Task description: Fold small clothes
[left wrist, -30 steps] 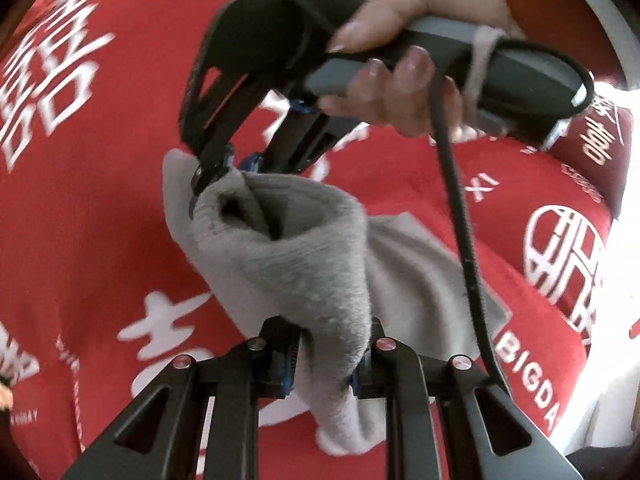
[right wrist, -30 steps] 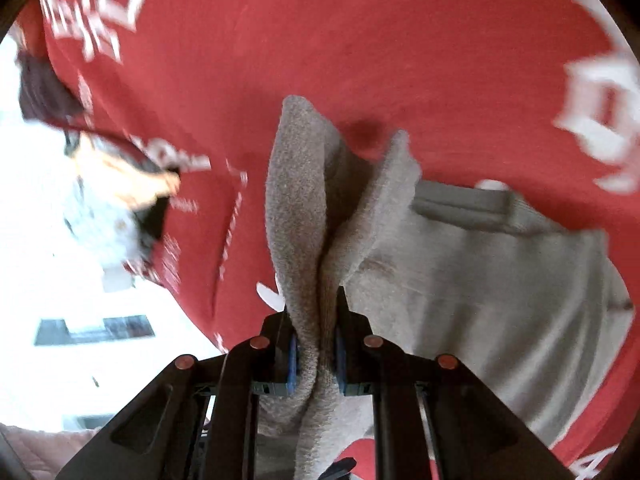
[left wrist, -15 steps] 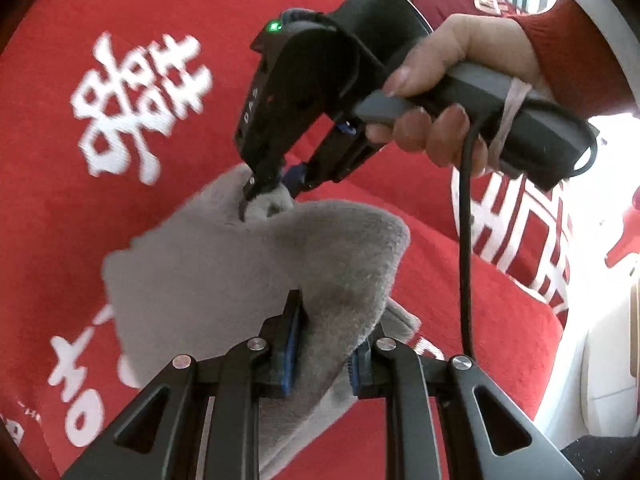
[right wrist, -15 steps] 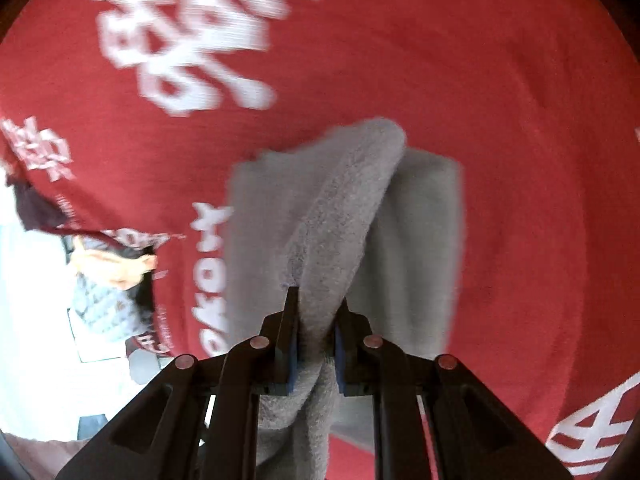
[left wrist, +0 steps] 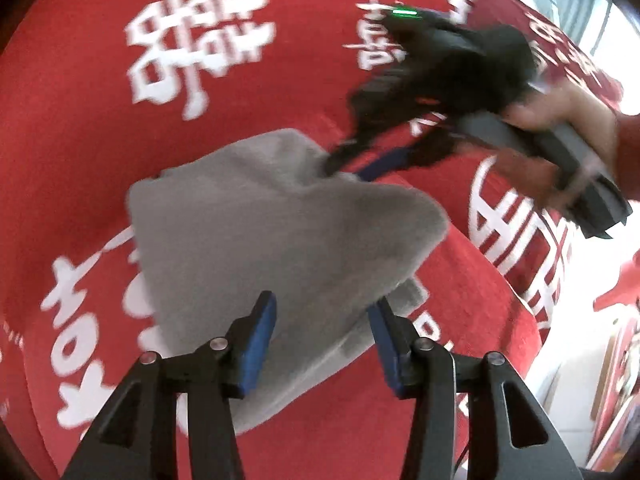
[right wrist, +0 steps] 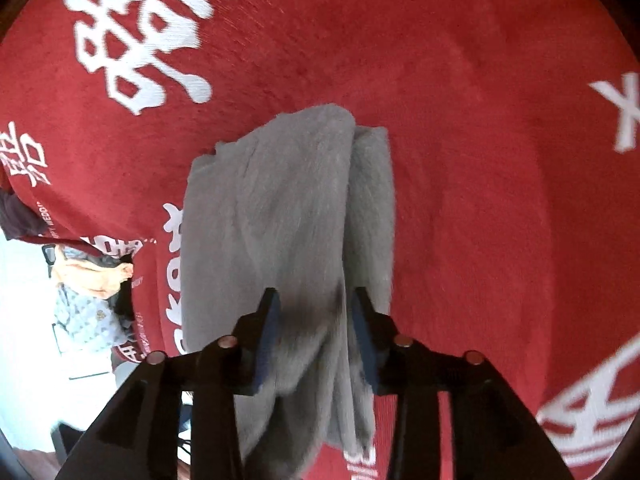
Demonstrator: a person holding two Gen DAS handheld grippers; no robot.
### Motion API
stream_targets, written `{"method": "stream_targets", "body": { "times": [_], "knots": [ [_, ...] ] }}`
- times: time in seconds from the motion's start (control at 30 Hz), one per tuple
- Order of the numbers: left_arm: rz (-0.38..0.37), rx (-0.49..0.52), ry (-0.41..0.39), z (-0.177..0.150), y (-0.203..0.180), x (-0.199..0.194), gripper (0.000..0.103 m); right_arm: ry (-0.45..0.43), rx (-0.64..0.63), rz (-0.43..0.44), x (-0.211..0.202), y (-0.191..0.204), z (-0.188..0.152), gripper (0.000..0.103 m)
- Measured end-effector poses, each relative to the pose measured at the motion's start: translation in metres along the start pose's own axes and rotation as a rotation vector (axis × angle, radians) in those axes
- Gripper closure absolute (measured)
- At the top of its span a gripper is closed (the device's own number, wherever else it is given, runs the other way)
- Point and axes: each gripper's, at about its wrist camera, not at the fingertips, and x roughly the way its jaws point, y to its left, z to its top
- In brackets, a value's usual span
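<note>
The grey cloth [left wrist: 280, 232] lies folded over on the red cover [left wrist: 100, 128], a soft doubled-up slab with its fuzzy top layer draped across a smoother layer that peeks out along the near right edge. The left claw [left wrist: 322, 322] stands spread wide, its blue-padded fingers [left wrist: 260, 332] sitting either side of the cloth's near edge with daylight between pads and fabric, so nothing is pinched there. Across the cloth, at its far right corner, the right claw [left wrist: 344, 160] shows up blurred in the left wrist view, its tips right at the cloth's edge, with the person's hand [left wrist: 560, 120] wrapped round the grey handle beyond. Over to the right wrist view and the story is clearer: the right claw [right wrist: 316, 324] is parted as well, fingers [right wrist: 268, 328] flanking the cloth [right wrist: 280, 220] without squeezing it, a dark shadow falling on the fabric between them. From here the cloth reads as a long folded strip running away from the claw, a second narrower fold tucked along its right side. Big white characters [right wrist: 136, 40] sprawl over the red cover beyond the cloth's far left corner, and a heap of pale and orange clothes [right wrist: 88, 284] sits off the cover's left edge.
</note>
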Motion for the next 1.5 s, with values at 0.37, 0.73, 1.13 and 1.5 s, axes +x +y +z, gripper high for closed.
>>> {"method": "stream_targets", "body": {
  "times": [0.37,0.73,1.13,1.5],
  "knots": [
    [-0.025,-0.361,0.112,-0.023,0.111,-0.008,0.054,-0.012,0.155,0.085,-0.035,-0.009,-0.082,0.058],
    [-0.094,-0.463,0.224,-0.054,0.121,0.033,0.054,-0.086,0.295,0.169,-0.003,-0.027,-0.11,0.09],
    [-0.052,-0.403,0.275,-0.064,0.11,0.049,0.044,-0.04,0.229,0.009,0.011,-0.042,-0.121,0.091],
    [-0.029,-0.448,0.27,-0.053,0.124,0.025,0.044,-0.06,0.092,-0.199,-0.03,0.001,-0.114,0.065]
  ]
}}
